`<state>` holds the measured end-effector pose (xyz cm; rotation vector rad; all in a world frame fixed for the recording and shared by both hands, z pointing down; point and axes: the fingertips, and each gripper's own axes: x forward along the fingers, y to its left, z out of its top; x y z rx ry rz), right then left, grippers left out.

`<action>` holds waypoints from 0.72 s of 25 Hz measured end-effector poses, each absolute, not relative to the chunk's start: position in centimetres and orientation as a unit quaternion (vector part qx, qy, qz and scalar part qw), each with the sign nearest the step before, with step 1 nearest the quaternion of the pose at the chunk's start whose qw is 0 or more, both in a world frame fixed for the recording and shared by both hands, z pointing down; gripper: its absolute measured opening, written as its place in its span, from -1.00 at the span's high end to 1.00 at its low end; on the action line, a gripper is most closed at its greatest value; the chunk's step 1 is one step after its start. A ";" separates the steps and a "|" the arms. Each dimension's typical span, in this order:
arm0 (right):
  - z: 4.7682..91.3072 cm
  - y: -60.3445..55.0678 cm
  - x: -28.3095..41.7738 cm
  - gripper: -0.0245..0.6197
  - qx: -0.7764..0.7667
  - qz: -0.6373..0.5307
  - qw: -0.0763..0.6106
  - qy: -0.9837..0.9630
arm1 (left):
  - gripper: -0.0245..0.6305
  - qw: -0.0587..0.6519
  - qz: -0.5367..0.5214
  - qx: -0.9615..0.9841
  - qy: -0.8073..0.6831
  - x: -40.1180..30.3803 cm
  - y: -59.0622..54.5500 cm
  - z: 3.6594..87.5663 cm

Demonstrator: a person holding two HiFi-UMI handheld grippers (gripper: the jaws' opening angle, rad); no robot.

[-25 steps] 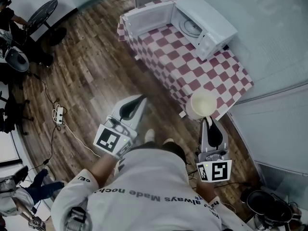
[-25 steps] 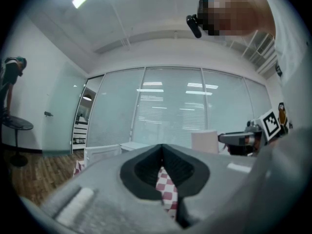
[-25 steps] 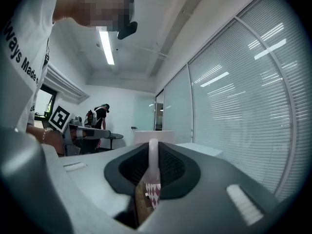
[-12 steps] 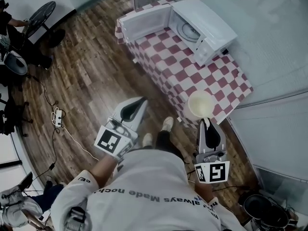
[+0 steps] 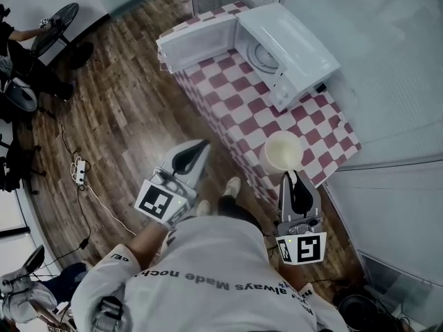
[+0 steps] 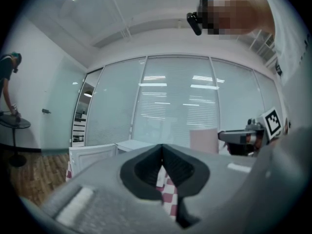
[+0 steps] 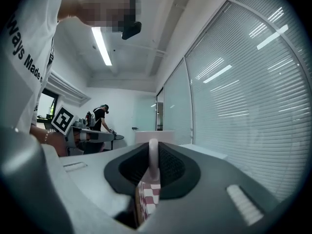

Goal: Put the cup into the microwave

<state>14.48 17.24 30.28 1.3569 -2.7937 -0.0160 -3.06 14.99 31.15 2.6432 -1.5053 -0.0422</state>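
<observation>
A pale round cup was gripped by its rim in the closed fingers of the right gripper, over the near edge of a red-and-white checked tabletop, well apart from the white microwave standing open at the far end, while the left gripper had its fingers pressed together on nothing.

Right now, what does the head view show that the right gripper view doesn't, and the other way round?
Only the head view: the open cavity and turntable of the white microwave, the wooden plank floor, and the round open mouth of the pale cream cup. Only the right gripper view: the ceiling strip light and the cup's wall edge-on, pinched between the fingers. Both: the right gripper shut on the cup, and the red-and-white checkered tablecloth.
</observation>
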 end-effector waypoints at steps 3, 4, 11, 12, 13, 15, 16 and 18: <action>30.1 14.3 16.0 0.80 0.432 -0.007 0.016 -0.902 | 0.91 0.044 -0.012 0.861 -0.507 -2.4 11.7 30.8; 30.1 13.3 16.5 0.80 0.431 -0.007 0.015 -0.902 | 0.91 0.042 -0.012 0.858 -0.512 -2.1 10.8 30.7; 30.6 9.1 20.1 0.80 0.428 -0.005 0.017 -0.904 | 0.91 0.032 -0.007 0.847 -0.531 -0.1 7.4 30.4; 30.7 8.8 20.4 0.80 0.427 -0.004 0.018 -0.904 | 0.92 0.033 -0.007 0.845 -0.533 0.1 7.1 30.4; 30.6 8.5 20.6 0.80 0.425 -0.004 0.018 -0.905 | 0.91 0.034 -0.007 0.844 -0.535 0.4 6.9 30.4; 30.4 8.1 20.8 0.80 0.421 -0.004 0.018 -0.907 | 0.91 0.034 -0.007 0.843 -0.536 0.8 6.7 30.2; 30.3 7.9 20.9 0.80 0.420 -0.005 0.017 -0.908 | 0.91 0.035 -0.007 0.843 -0.537 0.9 6.6 30.2; 30.2 7.7 21.0 0.80 0.417 -0.006 0.016 -0.909 | 0.91 0.035 -0.007 0.842 -0.538 1.1 6.3 30.3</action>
